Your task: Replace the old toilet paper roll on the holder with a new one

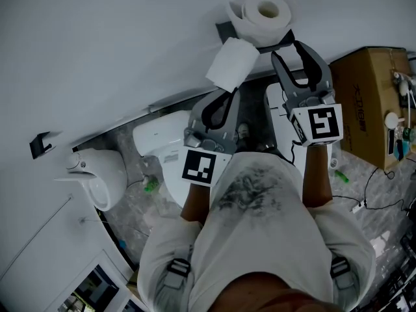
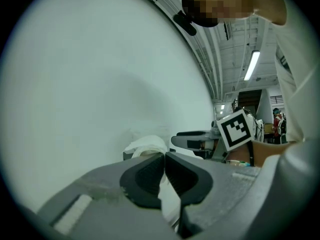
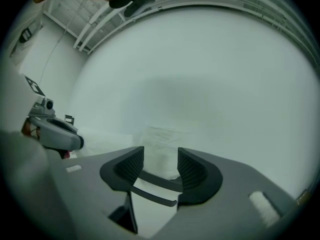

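At wall holder [image 1: 224, 28]: roll [image 1: 263, 12] mounted; left tongs [image 1: 227, 95] pinched shut on hanging sheet [image 1: 231, 62]; right tongs [image 1: 287, 49] half open beside holder, gripping nothing.

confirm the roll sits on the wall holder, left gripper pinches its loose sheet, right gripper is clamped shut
Wrong on one point: the right gripper has its jaws apart, as the right gripper view shows. The roll does sit on the wall holder, the left gripper pinching its loose sheet.
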